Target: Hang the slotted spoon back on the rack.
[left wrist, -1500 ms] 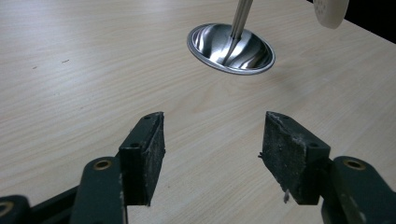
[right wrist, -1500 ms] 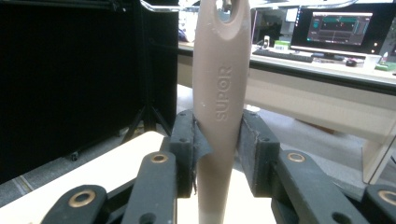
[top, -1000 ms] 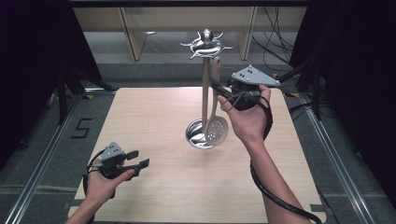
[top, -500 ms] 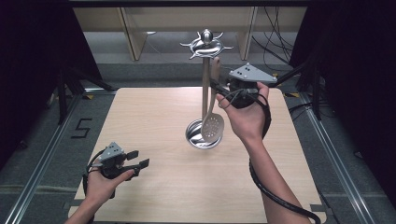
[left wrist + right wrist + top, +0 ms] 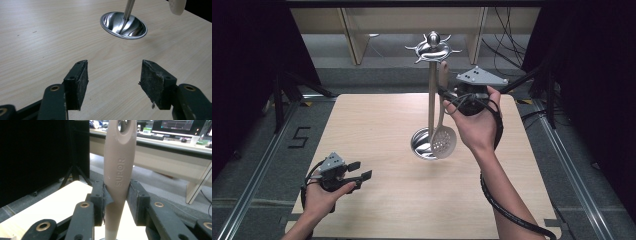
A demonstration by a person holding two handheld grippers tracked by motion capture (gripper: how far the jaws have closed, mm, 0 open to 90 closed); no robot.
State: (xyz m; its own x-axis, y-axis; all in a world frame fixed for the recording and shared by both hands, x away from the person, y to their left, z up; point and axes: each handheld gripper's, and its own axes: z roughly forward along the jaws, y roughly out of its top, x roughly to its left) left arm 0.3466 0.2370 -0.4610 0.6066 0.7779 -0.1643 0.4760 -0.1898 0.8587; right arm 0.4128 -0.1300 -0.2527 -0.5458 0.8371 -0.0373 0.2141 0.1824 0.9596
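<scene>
At lower left, the left gripper (image 5: 362,170) hovers with jaws apart over bare pale wood table (image 5: 377,130). Centre, a shiny steel rack (image 5: 431,90). The right gripper (image 5: 117,195) clamps the matte perforated skimmer (image 5: 443,141), probably just beside the pole.

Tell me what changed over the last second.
Little visibly changed: the skimmer, clamped at its handle in the right gripper, hangs beside the rack, its head perhaps shifted slightly. The left gripper stayed open and idle near the table edge.
</scene>
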